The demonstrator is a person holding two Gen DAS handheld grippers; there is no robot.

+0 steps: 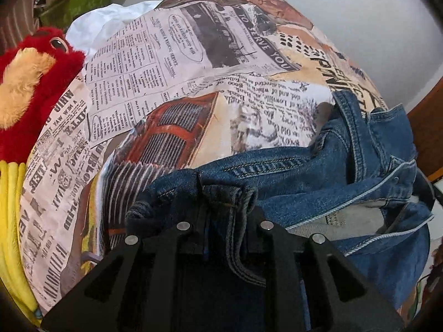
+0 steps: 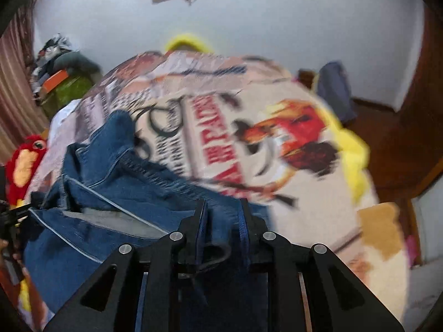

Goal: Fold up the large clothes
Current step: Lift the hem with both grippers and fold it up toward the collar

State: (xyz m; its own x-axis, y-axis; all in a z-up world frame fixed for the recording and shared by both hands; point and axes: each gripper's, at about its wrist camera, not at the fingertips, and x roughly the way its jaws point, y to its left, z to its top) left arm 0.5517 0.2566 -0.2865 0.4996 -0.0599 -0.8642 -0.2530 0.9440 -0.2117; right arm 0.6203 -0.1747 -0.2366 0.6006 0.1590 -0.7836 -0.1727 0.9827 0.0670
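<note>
Blue denim jeans lie bunched on a bed with a newspaper-print cover. My left gripper is shut on a bunched edge of the jeans with a belt loop, at the near edge of the bed. In the blurred right wrist view my right gripper is shut on another part of the jeans, with denim pinched between its black fingers. The waistband hangs open between the two grippers, showing the grey lining.
A red and yellow plush toy lies at the bed's left edge. A white cloth lies at the far left of the bed. A yellow blanket edges the far side. Cluttered boxes stand by the wall. A wooden bed frame is at right.
</note>
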